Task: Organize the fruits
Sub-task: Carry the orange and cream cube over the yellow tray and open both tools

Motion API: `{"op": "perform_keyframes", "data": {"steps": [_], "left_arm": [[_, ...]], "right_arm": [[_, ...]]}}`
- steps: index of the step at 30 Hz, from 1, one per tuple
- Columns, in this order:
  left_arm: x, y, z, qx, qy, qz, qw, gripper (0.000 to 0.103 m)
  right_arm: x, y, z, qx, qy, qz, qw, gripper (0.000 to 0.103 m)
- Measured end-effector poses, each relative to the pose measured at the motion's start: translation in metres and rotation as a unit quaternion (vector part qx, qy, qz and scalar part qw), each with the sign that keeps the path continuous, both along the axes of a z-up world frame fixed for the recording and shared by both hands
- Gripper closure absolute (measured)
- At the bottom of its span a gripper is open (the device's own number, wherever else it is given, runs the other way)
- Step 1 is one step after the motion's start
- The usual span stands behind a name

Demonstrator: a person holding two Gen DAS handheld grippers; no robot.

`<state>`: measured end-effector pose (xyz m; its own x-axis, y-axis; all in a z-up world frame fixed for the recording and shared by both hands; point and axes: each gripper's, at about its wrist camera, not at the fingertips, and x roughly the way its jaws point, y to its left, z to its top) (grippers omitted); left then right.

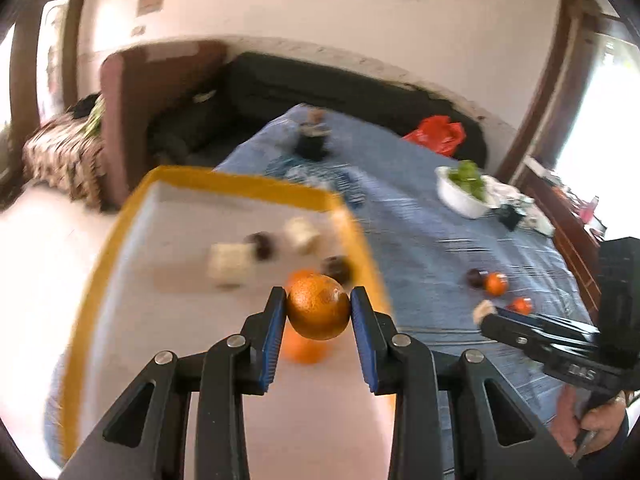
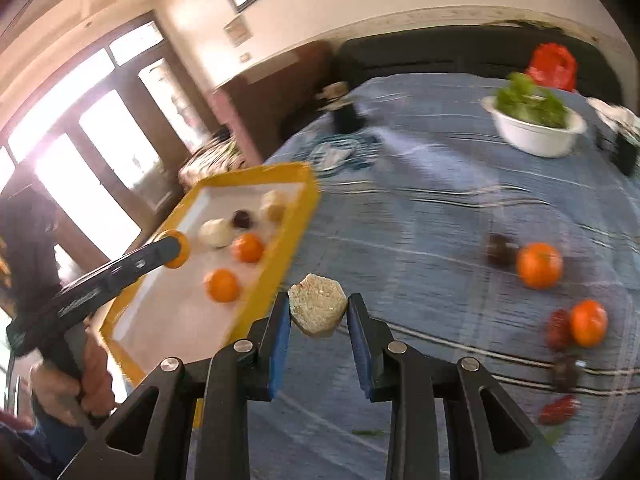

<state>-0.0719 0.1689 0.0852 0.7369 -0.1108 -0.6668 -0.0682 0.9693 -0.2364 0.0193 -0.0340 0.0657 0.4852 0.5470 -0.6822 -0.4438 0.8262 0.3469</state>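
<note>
Left gripper clenched on an orange above the yellow-rimmed tray, right gripper grasping a pale hexagonal piece over the blue cloth

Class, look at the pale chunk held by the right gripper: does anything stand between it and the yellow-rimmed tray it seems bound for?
Only the tray's raised yellow rim, which the pale chunk must clear. The right gripper carries it above the blue cloth, beside the rim. Inside, pieces already crowd the far half; the near part looks bare.
</note>
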Motion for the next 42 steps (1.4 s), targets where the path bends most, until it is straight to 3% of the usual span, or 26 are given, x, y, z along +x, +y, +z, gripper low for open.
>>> {"op": "perform_keyframes", "data": {"steps": [6,13,21,42], "left_arm": [[0.014,0.048,-0.015,-0.009,0.065,0.008,0.9978,0.071],[0.036,0.04,-0.027,0.004,0.1,-0.027,0.9946,0.071],[0.048,0.026,-0.035,0.018,0.115,-0.047,0.992,0.071],[0.054,0.027,-0.043,0.021,0.14,-0.051,0.9887,0.071]], "right_arm": [[0.0,0.064,-0.004,-0.031,-0.003,0.051,0.998,0.071],[0.017,0.106,-0.01,-0.073,-0.005,0.059,0.996,0.071],[0.048,0.119,-0.029,-0.085,0.023,0.043,0.995,0.071],[0.053,0.13,-0.037,-0.09,0.02,0.042,0.995,0.07]]}}
